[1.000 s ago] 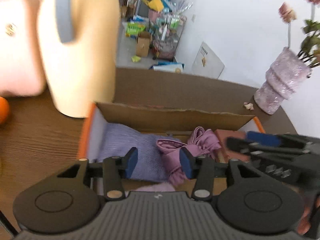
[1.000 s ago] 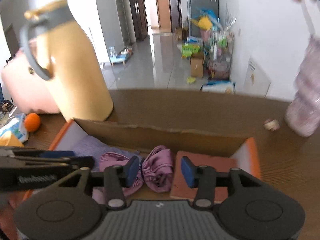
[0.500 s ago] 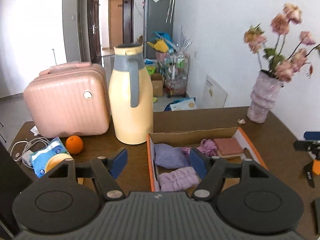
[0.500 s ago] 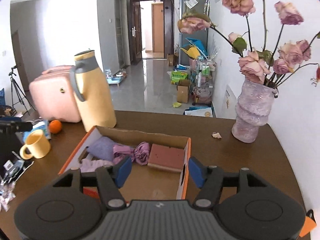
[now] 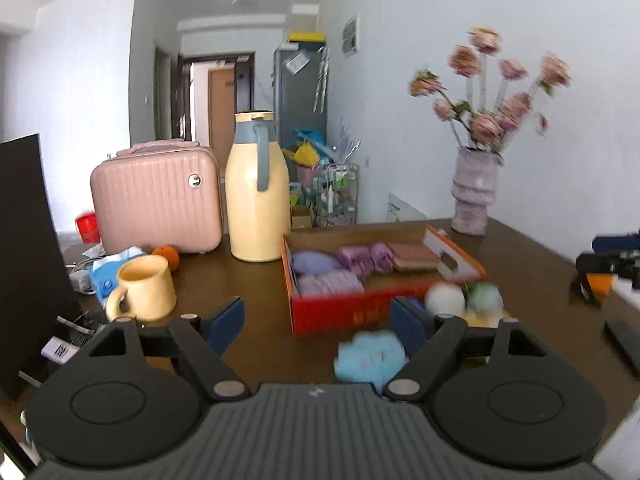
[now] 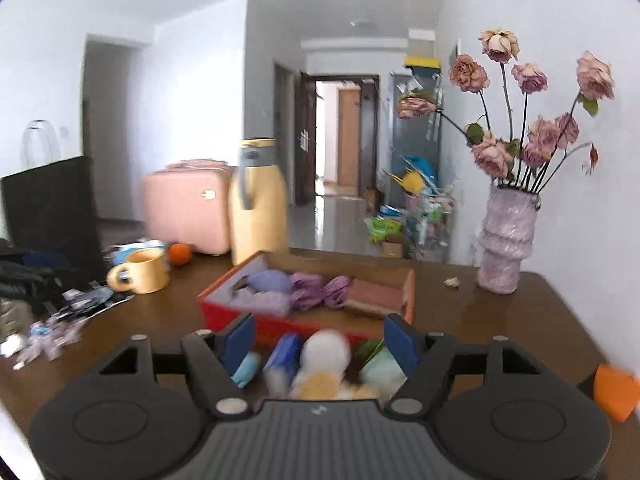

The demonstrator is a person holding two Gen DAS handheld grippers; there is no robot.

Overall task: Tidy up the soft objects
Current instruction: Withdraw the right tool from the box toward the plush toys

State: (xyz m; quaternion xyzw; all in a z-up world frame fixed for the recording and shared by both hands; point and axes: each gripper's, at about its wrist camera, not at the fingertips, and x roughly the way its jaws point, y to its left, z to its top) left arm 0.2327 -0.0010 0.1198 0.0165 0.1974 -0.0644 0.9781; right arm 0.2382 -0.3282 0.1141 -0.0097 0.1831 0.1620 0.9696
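With both the left claw (image 5: pixel 318 322) and right claw (image 6: pixel 318 340) spread apart and empty, the loose soft toys (image 6: pixel 324 354) lie near the orange box (image 6: pixel 232 314), so each should probably be pinched gently at its middle and lifted clear of the wall.

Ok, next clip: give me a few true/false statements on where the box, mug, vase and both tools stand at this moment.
1. The orange box holds purple soft items. True.
2. The left tool is shut on a blue item. False: it is open; the blue soft item lies on the table.
3. The yellow mug sits inside the box. False: it stands on the table, left of the box.
4. The vase stands upright. True.
5. The right tool is open. True.
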